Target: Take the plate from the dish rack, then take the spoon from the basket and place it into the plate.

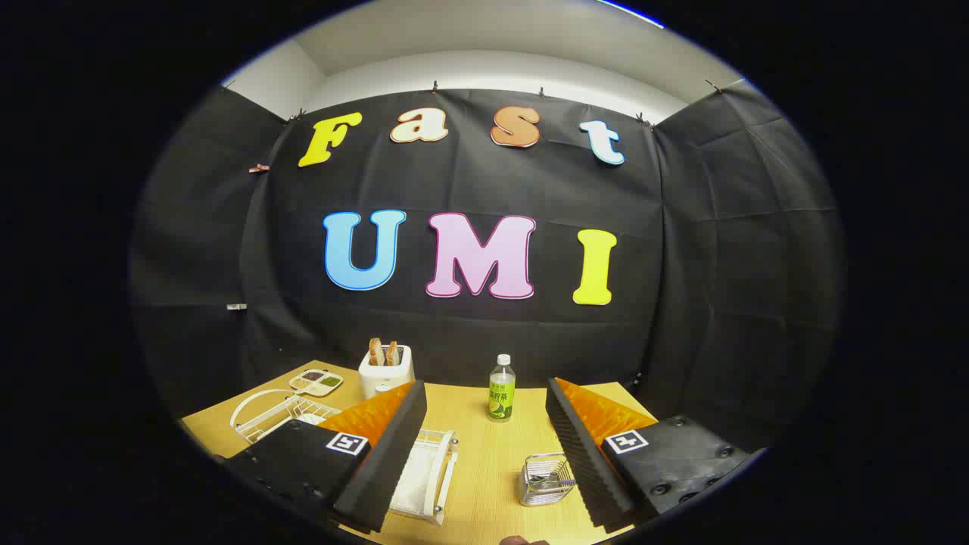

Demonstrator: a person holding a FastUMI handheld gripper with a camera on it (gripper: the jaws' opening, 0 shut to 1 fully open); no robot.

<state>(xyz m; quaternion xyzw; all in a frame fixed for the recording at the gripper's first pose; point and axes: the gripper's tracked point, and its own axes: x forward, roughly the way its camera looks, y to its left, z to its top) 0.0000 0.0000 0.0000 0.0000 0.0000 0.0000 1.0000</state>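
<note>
Tabletop (484,469): basket (546,480) touching right finger of spread gripper (484,446)

Strong fisheye distortion bends the booth: straight wall seams and the wooden table (484,462) edge bow outward, and things near the rim look squeezed and stretched. Light comes from above, where a pale ceiling band glows brightly over the dark cloth, which soaks up most of it. The table is evenly and warmly lit, with only soft, short shadows under the green-labelled bottle (501,388) and the white toaster (386,369). The centre is sharp; the bottle's label is too small to make out. The gripper (486,448), fingers spread wide apart, is close to the lens and slightly soft, its black housings dim towards the rim.
</note>
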